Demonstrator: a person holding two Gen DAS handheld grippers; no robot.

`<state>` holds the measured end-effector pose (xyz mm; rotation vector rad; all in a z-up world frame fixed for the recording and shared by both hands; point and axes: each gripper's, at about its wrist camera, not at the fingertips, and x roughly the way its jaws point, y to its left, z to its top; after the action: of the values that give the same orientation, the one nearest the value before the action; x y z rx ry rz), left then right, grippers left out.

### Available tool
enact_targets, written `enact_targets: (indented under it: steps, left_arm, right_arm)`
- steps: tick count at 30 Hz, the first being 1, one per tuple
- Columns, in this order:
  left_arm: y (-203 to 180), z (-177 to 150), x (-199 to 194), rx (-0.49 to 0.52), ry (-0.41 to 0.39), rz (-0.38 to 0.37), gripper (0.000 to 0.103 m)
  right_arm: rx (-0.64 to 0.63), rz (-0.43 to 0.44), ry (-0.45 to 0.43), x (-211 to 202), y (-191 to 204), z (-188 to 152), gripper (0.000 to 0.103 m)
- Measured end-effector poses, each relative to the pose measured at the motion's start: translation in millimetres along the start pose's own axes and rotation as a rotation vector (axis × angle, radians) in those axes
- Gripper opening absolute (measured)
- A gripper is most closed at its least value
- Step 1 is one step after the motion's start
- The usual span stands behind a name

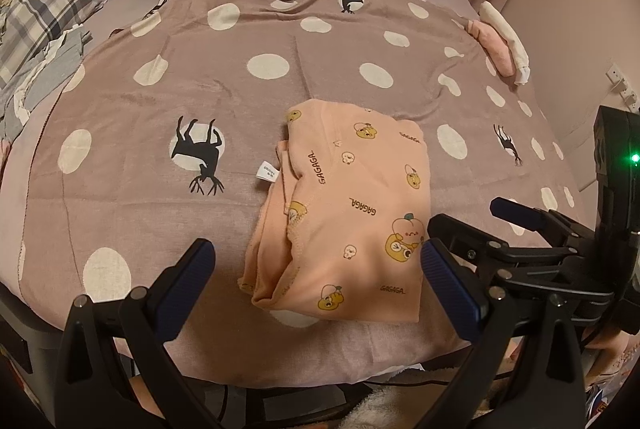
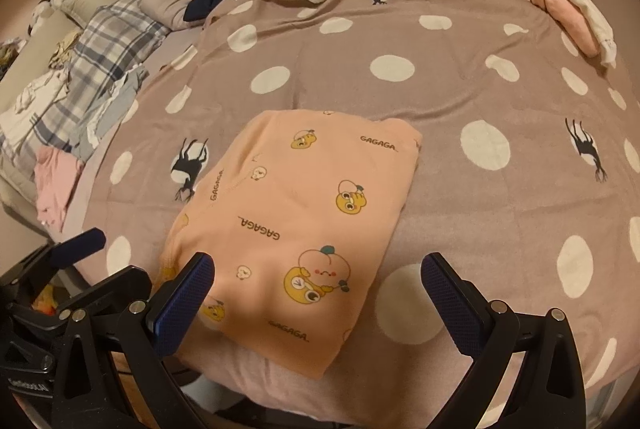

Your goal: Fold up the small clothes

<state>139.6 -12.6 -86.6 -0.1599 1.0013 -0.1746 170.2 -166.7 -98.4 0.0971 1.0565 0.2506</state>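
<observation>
The peach garment [image 1: 352, 213] lies folded on the bed's dotted blanket [image 1: 248, 41], near the front edge. The left tool [image 1: 318, 283] and the right tool [image 2: 318, 287] both hover wide open, holding nothing. For the next fold, I would pinch both near corners evenly.
</observation>
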Motion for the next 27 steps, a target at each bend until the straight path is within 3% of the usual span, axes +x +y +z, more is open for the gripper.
enact_targets:
  steps: [27]
  left_arm:
    - [7, 0, -1, -0.009, 0.0, 0.022, 0.103]
  right_arm:
    - [-0.025, -0.02, 0.011, 5, 12, -1, 0.102]
